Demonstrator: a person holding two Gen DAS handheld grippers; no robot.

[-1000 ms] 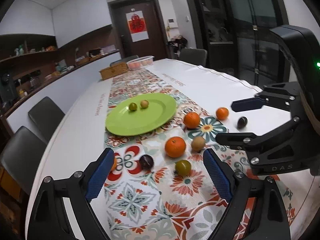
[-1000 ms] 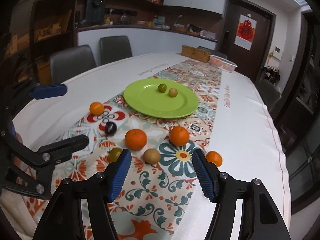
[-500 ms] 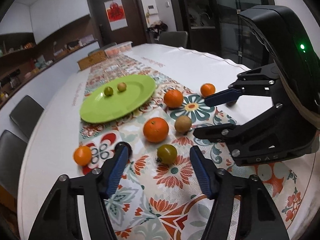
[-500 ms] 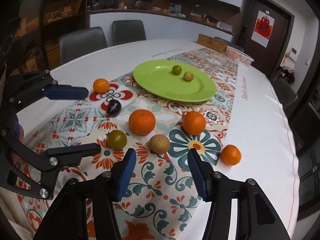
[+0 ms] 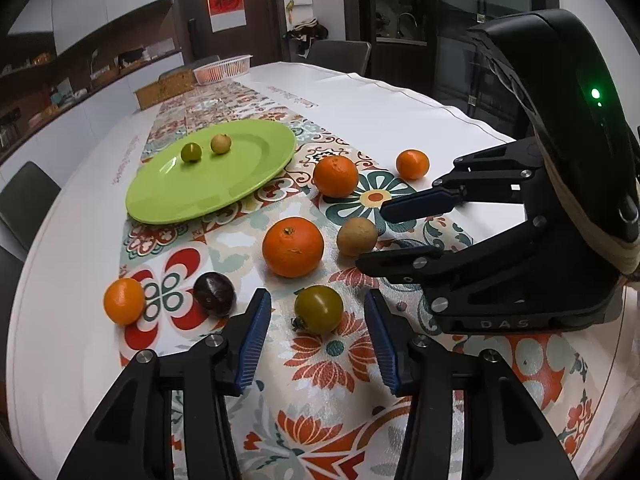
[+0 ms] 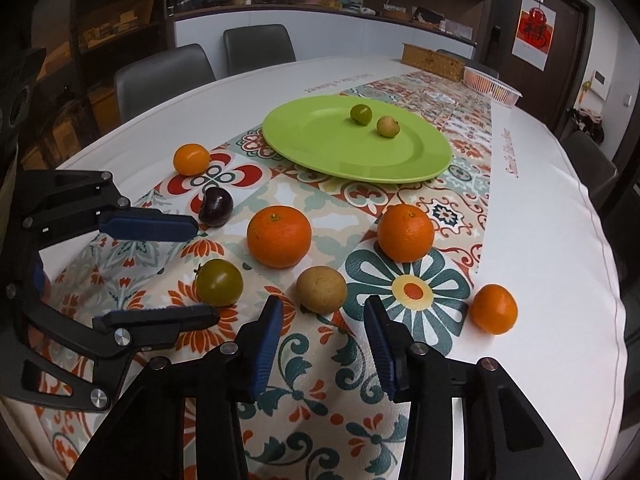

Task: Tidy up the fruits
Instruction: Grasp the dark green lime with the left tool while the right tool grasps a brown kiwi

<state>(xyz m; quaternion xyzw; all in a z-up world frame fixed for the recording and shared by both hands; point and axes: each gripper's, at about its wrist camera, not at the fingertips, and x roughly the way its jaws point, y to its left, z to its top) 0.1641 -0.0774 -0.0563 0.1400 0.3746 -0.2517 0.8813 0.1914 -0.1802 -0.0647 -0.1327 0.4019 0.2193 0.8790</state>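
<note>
The green tomato (image 5: pixel 319 309) lies on the near desk (image 5: pixel 400 100) between the left gripper's (image 5: pixel 318 342) closing, not yet touching jaws, while the right gripper (image 6: pixel 323 342) narrows around the brown fruit (image 6: pixel 321 289), untouched.

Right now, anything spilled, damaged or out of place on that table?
Nothing spilled or damaged. Only two small fruits sit on the green plate; the oranges, green tomato, brown fruit and plum lie loose on the runner, unsorted.
</note>
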